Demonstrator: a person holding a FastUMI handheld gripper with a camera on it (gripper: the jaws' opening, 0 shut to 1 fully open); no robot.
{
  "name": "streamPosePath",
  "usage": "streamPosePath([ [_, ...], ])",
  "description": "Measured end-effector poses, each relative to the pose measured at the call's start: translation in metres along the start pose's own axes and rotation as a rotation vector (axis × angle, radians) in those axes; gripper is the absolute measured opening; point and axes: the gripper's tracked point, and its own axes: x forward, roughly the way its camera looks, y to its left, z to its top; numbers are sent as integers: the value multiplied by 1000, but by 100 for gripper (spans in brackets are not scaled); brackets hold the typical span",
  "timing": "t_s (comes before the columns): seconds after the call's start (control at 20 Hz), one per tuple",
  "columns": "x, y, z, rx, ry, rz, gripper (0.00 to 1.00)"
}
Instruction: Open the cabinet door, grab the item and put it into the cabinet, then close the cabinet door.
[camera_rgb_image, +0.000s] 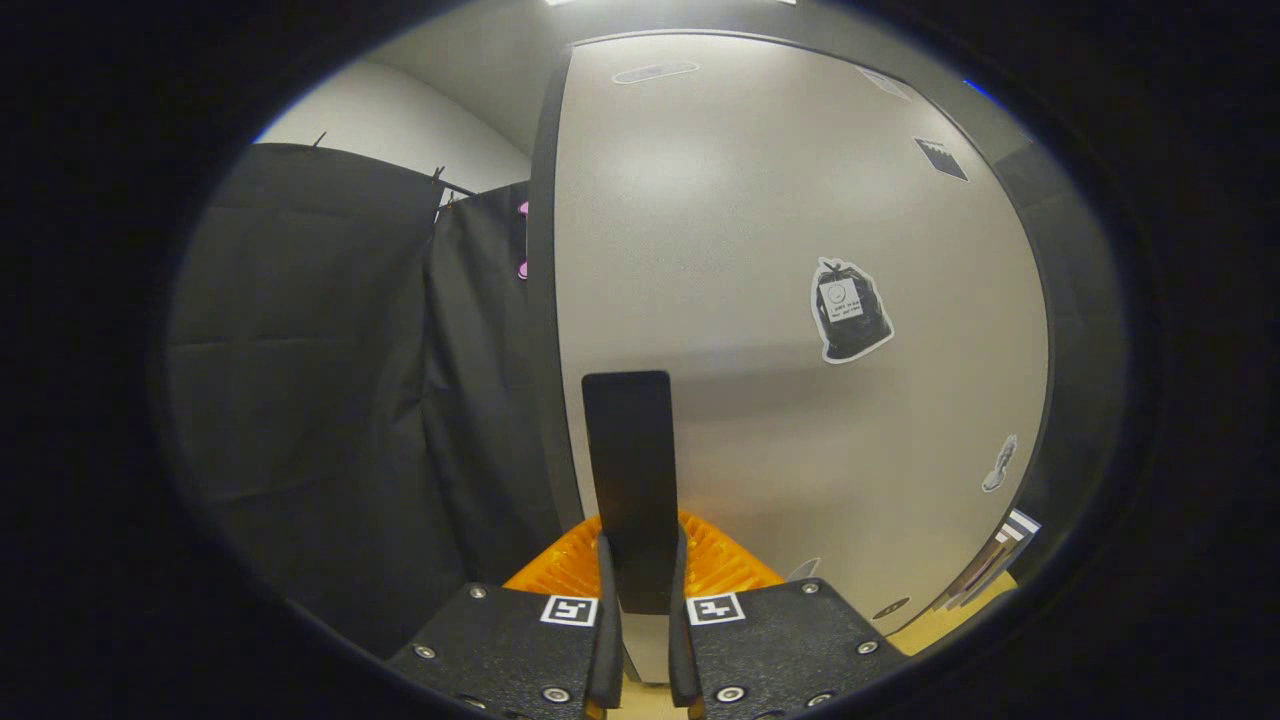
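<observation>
The gripper (640, 600) is clenching the flat black upright handle (630, 480) near the left edge of the grey matte cabinet door (760, 300), both orange ribbed fingers (722, 562) pressing its sides. The person is best off pulling steadily along the hinge arc, wrist following. The item to stow and the cabinet's interior are lying hidden; whether the door is opening or closing is unclear.

It is a staged recording booth, not a home: black cloth (330, 350) hangs as walls beneath a plain white room wall (400, 120), and a lone grey cabinet door (760, 300) carries stickers (850, 310).
</observation>
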Motion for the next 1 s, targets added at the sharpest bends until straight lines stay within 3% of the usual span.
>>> streamPosePath([
  [0.5, -49, 6, 3, -14, 23, 125, 18],
  [1.0, -79, -4, -1, -23, 41, 160, 18],
])
